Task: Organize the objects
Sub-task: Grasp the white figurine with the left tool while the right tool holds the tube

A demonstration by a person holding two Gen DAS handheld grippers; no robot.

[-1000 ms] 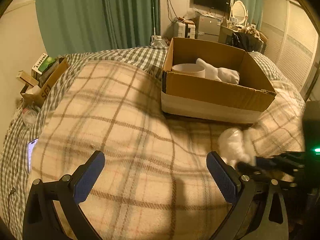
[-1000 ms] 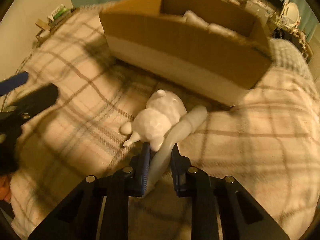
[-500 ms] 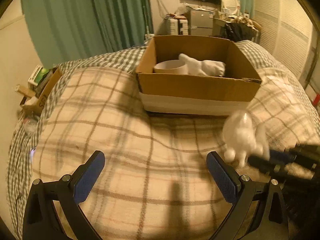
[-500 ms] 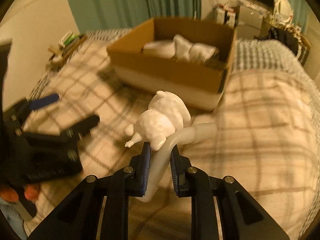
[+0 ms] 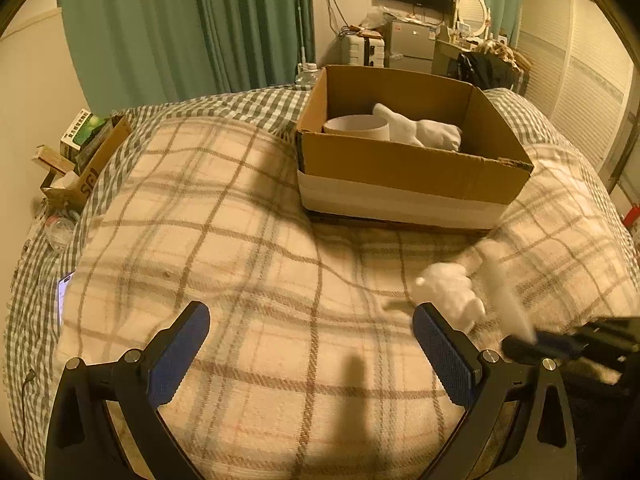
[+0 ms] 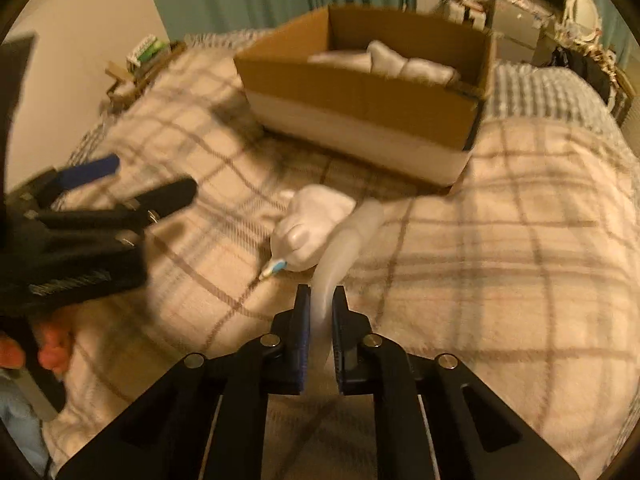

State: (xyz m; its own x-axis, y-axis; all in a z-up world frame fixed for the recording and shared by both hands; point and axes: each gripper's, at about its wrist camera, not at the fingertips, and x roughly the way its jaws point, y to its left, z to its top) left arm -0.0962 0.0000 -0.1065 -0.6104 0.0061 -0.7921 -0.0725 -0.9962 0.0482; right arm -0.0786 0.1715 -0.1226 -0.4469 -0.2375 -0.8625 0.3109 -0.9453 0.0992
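Note:
My right gripper (image 6: 320, 304) is shut on the long tail of a white plush toy (image 6: 316, 228), which hangs over the plaid blanket; the toy also shows, blurred, in the left wrist view (image 5: 452, 292). My left gripper (image 5: 312, 344) is open and empty, low over the blanket, to the left of the toy; it shows in the right wrist view (image 6: 120, 196). An open cardboard box (image 5: 408, 184) stands on the bed beyond, holding a white round container (image 5: 356, 126) and a white soft item (image 5: 424, 132).
A plaid blanket (image 5: 220, 240) covers the bed. A phone (image 5: 64, 284) lies at the left edge. A small box with packets (image 5: 84, 152) sits at the far left. Green curtains (image 5: 180, 28) and room furniture stand behind.
My right gripper has swung the plush toy down and leftward, nearer my left gripper. The left view has shifted so the box sits further right.

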